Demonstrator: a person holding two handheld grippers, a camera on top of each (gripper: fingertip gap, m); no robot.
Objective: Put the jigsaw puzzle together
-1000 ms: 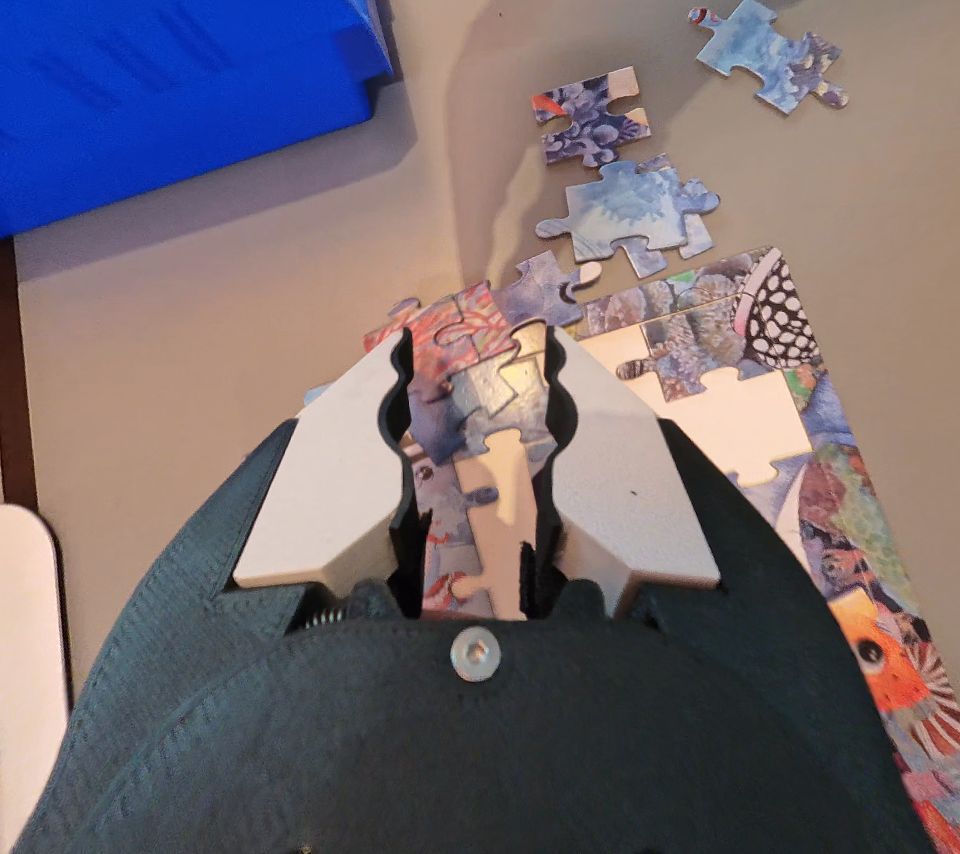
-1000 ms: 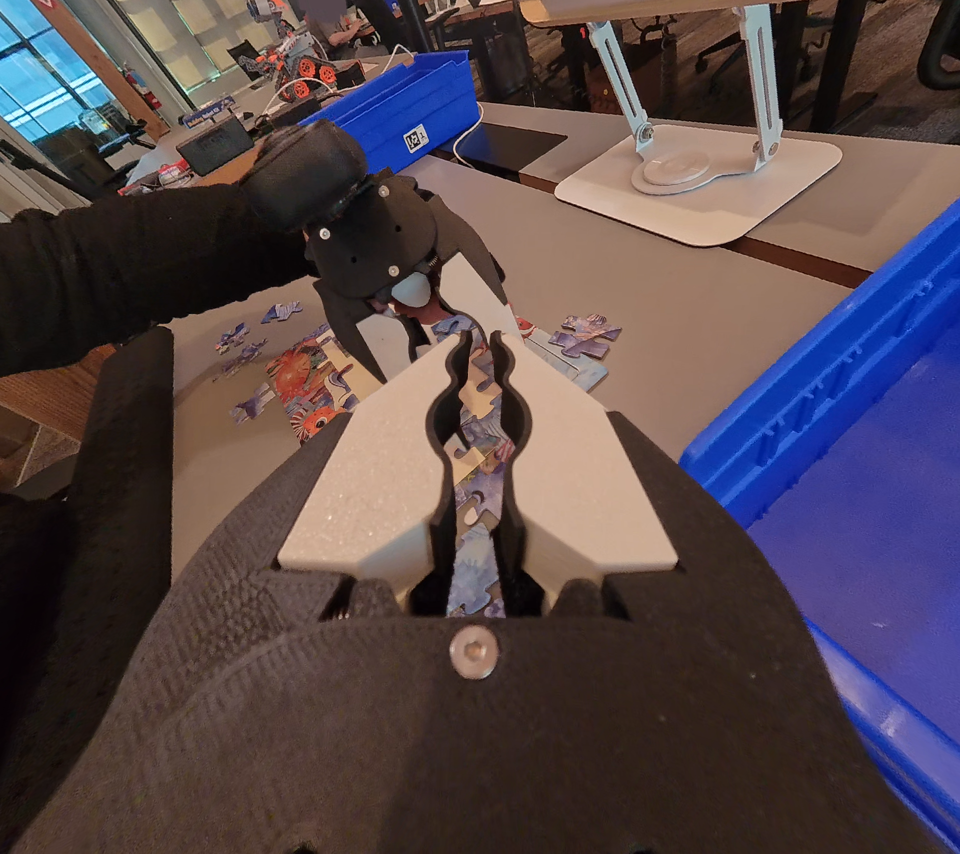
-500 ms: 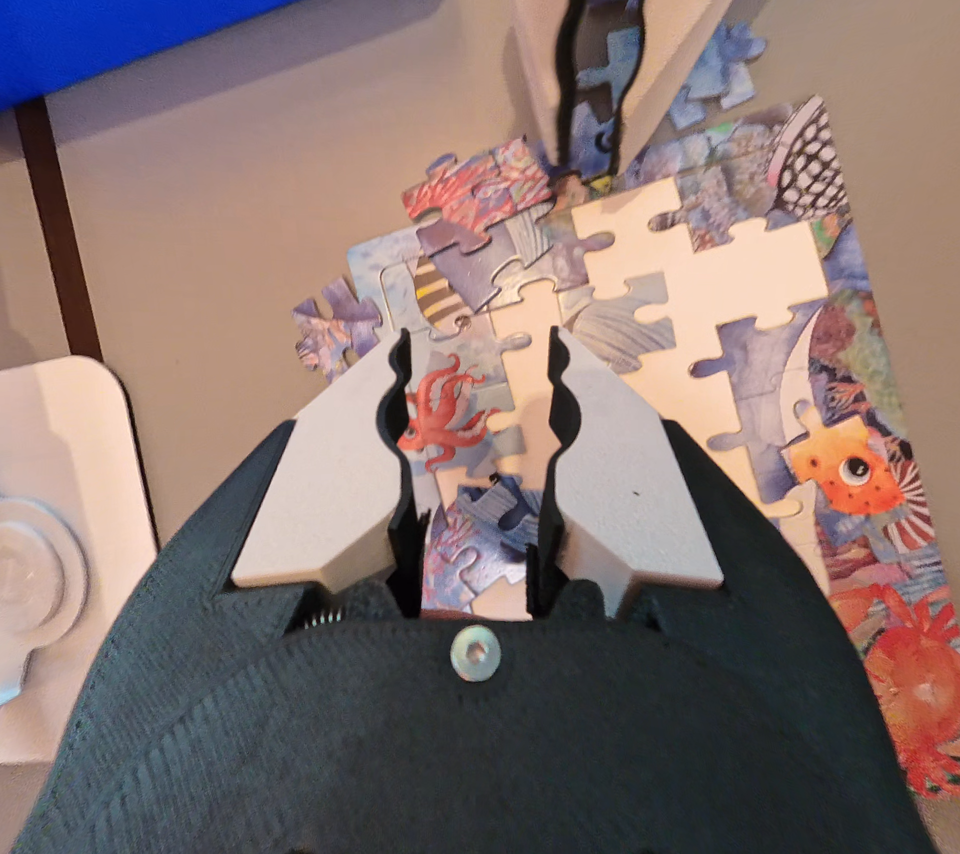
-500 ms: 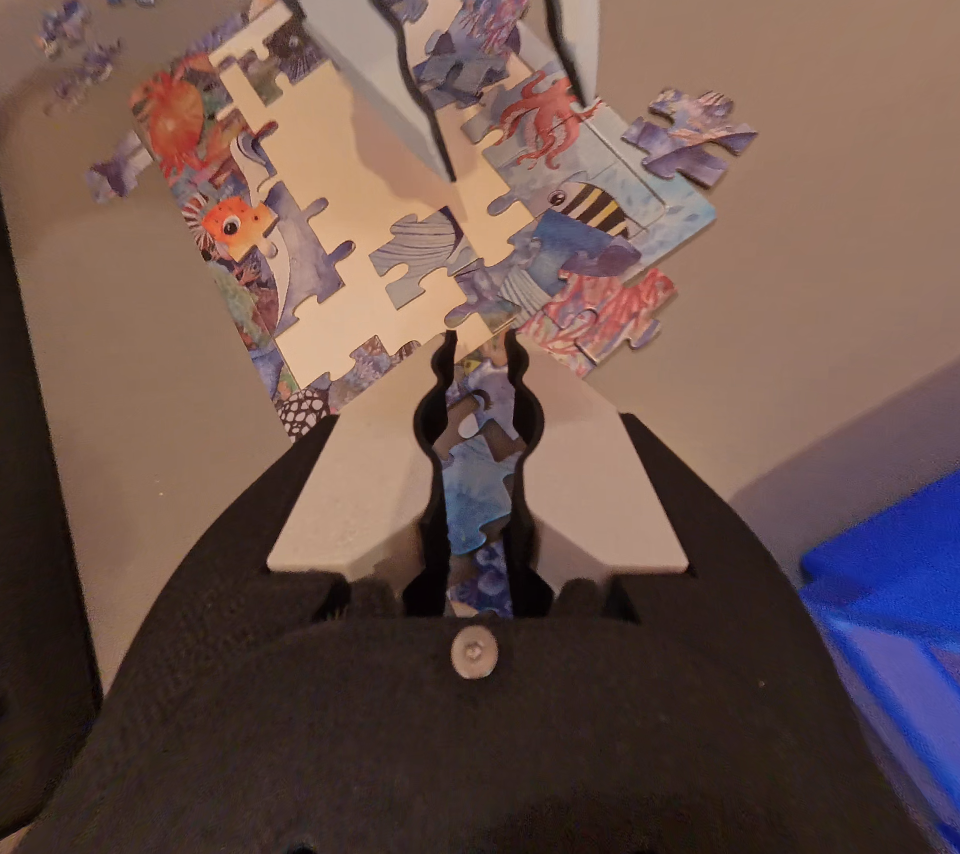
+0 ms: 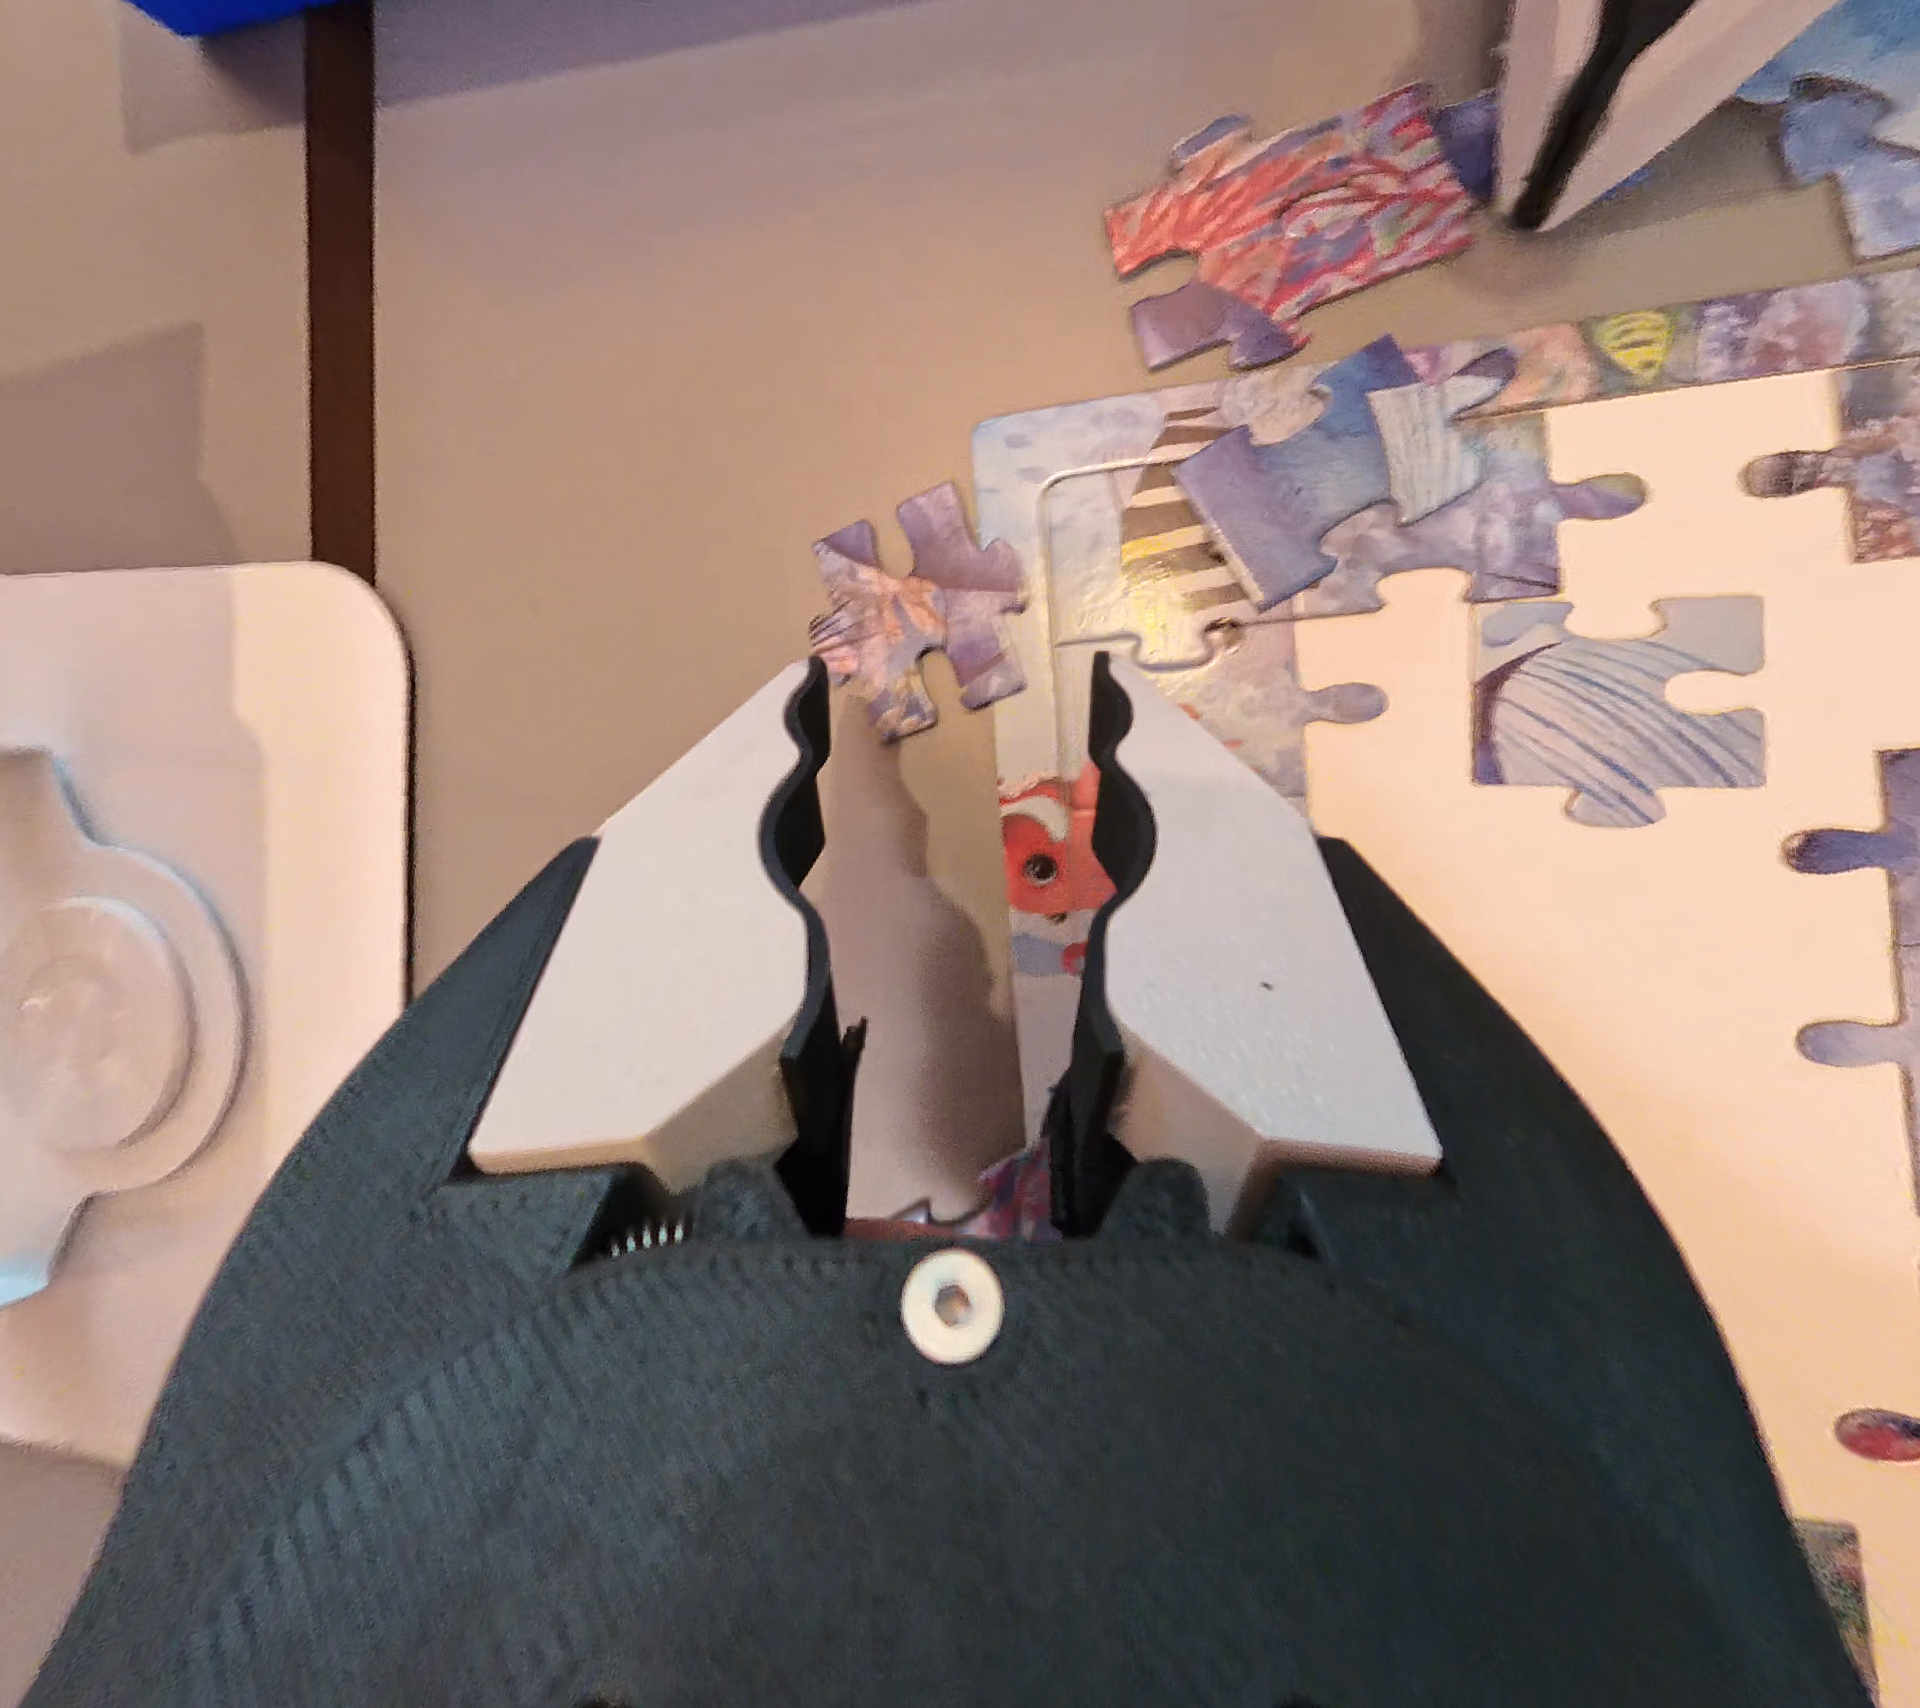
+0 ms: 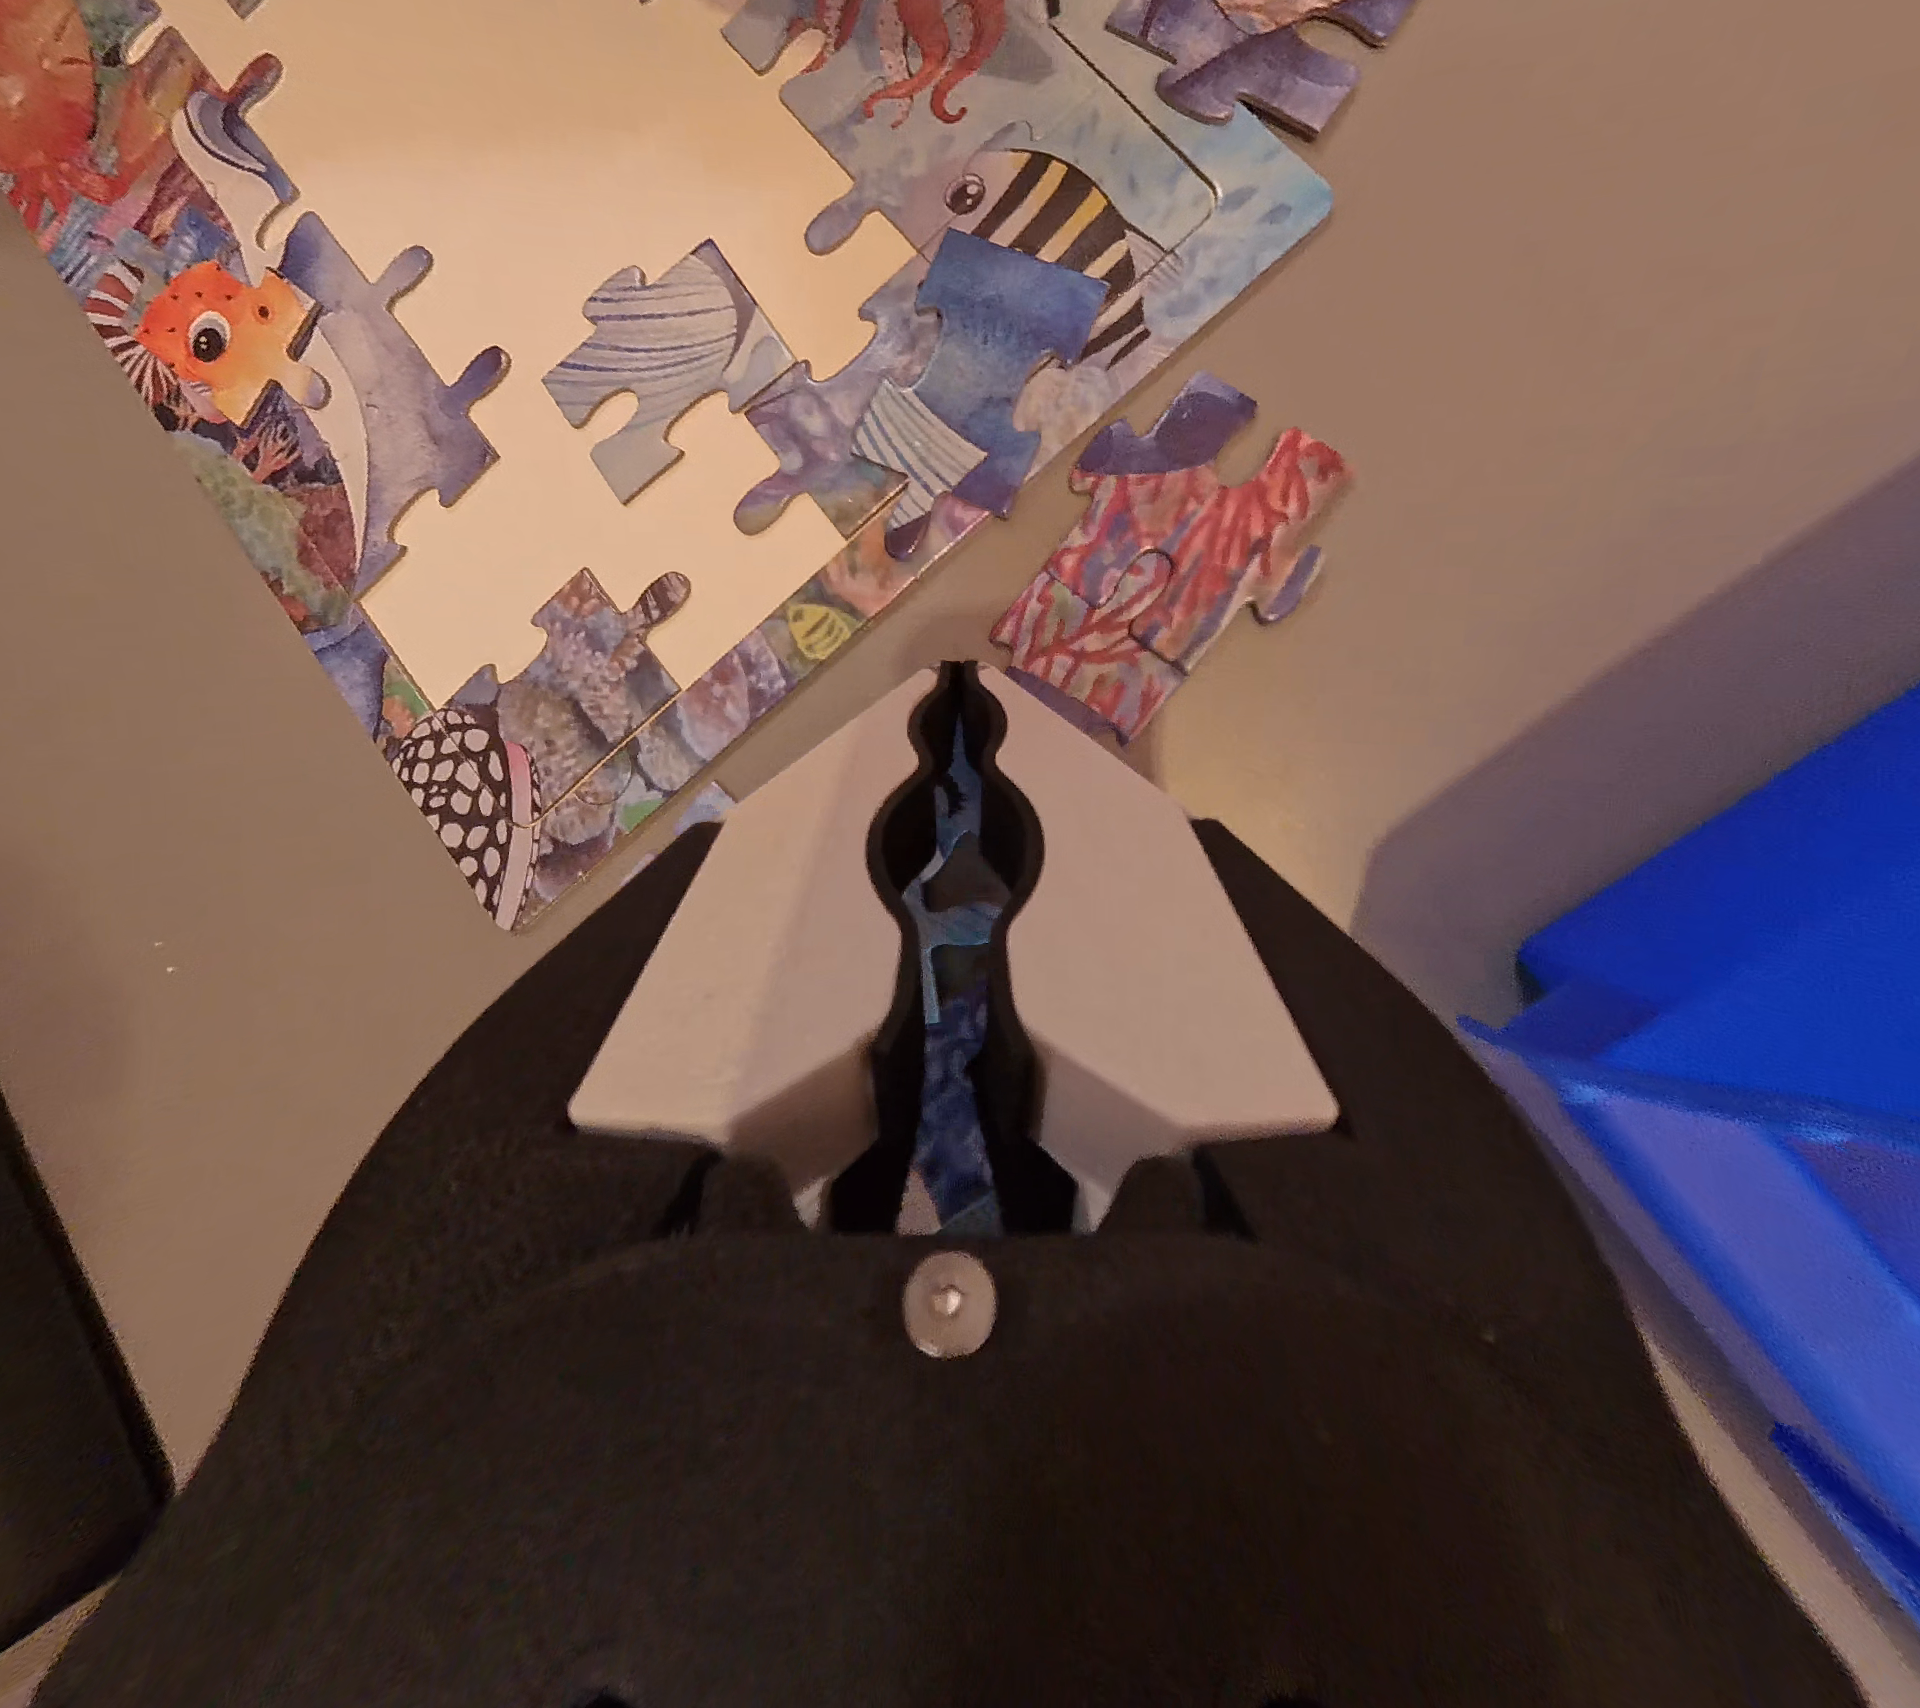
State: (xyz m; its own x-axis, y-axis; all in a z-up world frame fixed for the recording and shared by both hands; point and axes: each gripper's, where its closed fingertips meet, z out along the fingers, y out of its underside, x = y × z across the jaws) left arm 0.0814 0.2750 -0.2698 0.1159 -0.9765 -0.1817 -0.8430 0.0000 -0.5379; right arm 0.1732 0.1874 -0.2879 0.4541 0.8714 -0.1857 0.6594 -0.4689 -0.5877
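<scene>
right claw (image 6: pixel 954 671) pinched on a blue piece (image 6: pixel 951 920), mostly hidden between its fingers; left claw (image 5: pixel 961 671) parted, empty, above the half-filled puzzle (image 5: pixel 1558 827) on the desk (image 5: pixel 675 308).

Left gripper (image 5: pixel 956 692) fingers parted, empty; right gripper (image 6: pixel 954 671) fingers pinched together.

Both grippers look alike: the left gripper (image 5: pixel 956 682) and the right gripper (image 6: pixel 954 671) each have a dark, ridged printed body, two pale grey wedge-shaped fingers lined with wavy black pads, and one silver screw at the centre. A small spring (image 5: pixel 646 1234) shows at the left one's near-left finger base.
</scene>
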